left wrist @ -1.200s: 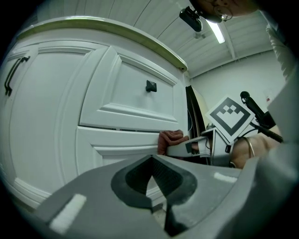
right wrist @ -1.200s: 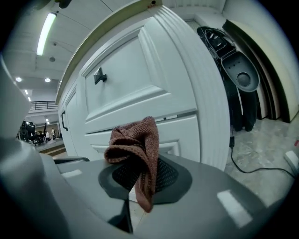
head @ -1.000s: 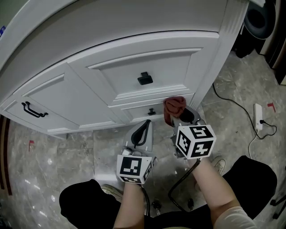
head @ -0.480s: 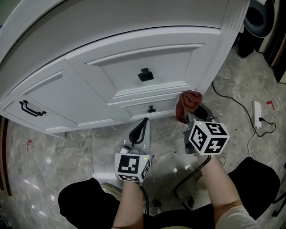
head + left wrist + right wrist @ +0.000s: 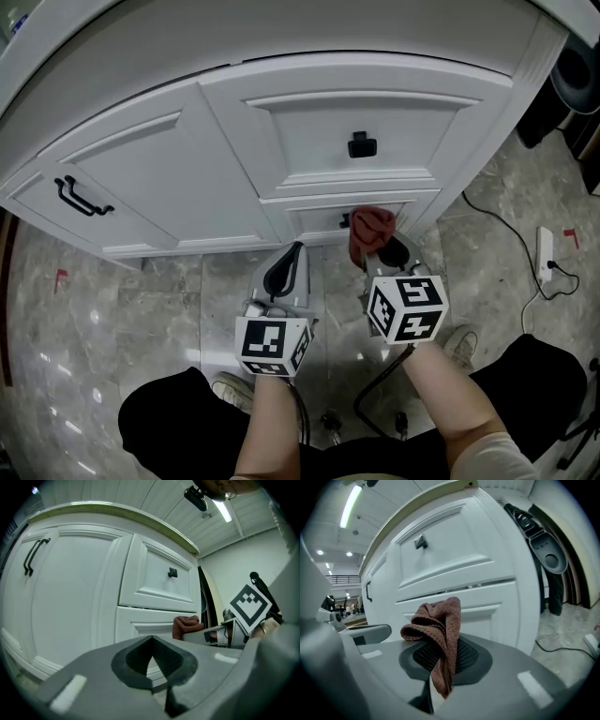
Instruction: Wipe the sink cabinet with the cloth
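Observation:
The white sink cabinet (image 5: 309,122) fills the top of the head view, with a black knob (image 5: 361,144) on its upper drawer. A reddish-brown cloth (image 5: 371,231) is bunched against the lower drawer front (image 5: 314,223), just right of a small black knob (image 5: 344,221). My right gripper (image 5: 382,249) is shut on the cloth (image 5: 438,629), which hangs between its jaws. My left gripper (image 5: 296,251) sits beside it to the left, shut and holding nothing (image 5: 152,638), short of the cabinet's base. The left gripper view also catches the cloth (image 5: 185,625) at right.
The cabinet's left door carries a black bar handle (image 5: 77,195). A black cable (image 5: 502,230) and a white power strip (image 5: 546,253) lie on the marble floor at right. A dark round object (image 5: 577,80) stands beside the cabinet's right corner. My knees and a shoe (image 5: 459,345) are below.
The right gripper swung the cloth right, then back left along the lower drawer front, ending near the small knob. The head view shifted left. The left gripper barely moved.

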`<state>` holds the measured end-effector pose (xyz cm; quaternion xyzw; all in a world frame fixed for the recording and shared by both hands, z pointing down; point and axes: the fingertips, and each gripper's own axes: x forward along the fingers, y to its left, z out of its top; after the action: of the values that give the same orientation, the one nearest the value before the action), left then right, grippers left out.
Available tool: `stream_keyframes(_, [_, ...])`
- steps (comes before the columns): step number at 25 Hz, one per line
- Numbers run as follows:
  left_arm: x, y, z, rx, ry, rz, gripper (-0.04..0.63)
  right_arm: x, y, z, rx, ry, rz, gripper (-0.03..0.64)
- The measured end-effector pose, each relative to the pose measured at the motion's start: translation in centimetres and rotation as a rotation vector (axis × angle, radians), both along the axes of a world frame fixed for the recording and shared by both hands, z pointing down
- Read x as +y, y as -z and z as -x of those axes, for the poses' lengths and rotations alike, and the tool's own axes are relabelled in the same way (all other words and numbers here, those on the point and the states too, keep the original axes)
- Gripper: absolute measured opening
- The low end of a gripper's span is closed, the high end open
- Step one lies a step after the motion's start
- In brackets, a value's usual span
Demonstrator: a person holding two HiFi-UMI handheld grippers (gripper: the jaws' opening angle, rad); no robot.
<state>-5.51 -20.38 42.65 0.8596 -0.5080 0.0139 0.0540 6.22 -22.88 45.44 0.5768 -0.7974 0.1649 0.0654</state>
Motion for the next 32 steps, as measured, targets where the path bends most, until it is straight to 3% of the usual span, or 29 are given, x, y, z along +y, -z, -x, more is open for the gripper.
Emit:
stream_keyframes(5, [-0.2,-0.3,4.6,0.044,0.091,0.013,0.000,-0.4,-1.8,7.5,0.011,0.133,0.020,0.083])
stream_keyframes(10, [-0.2,-1.1,7.7,0.011,0.130,0.026,0.000,-1.1,-3.6,12.7,-0.027,0.251,0.051,0.083])
stream_keyframes(13, [-0.5,-1.2,9.2,0.046,0.158,0.029,0.000,-1.9,-4.3,14.2,-0.037,0.254,0.055,0.083])
stream_keyframes(24, [-0.2,-2.1,7.9,0.036,0.115,0.042,0.002,-2.6,-5.0,11.2,0.013,0.124,0.040,0.083])
stream_keyframes(28, [0.0,-2.4,7.7,0.005,0.108,0.048,0.000,-3.0,-5.8,9.0,-0.050,0.045,0.097,0.083])
stream_keyframes(32, [-0.2,-2.1,7.4,0.025,0.108,0.047,0.000,-2.9,-6.7,6.9,-0.126,-0.039,0.152,0.083])
